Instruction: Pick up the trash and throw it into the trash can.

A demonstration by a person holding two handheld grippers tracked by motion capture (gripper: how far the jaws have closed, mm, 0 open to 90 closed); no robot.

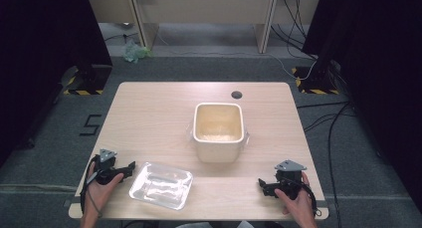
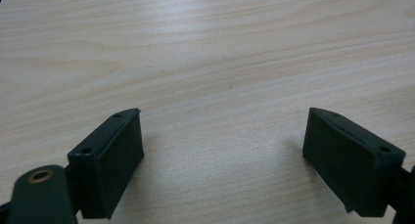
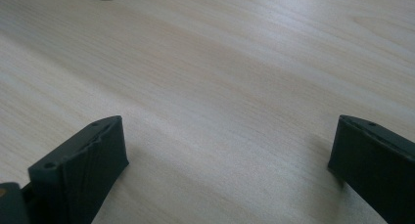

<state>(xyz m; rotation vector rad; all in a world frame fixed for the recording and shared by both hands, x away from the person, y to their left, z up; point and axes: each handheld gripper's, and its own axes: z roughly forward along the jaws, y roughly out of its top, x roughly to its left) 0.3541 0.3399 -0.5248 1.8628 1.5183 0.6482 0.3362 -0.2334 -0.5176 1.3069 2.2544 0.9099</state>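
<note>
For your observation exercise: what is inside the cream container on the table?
The cream container looks empty in the high view: pale inner walls and floor. Its near wall hides the floor's front strip.

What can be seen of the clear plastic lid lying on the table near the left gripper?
The clear, rounded-square plastic lid looks glossy and see-through, with a raised rim and a recessed centre that catches glare. It lies flat on the light wooden table near the front edge, turned slightly askew. It sits apart from the cream tub behind it. The left gripper is just beside its left corner; whether they touch cannot be told.
</note>
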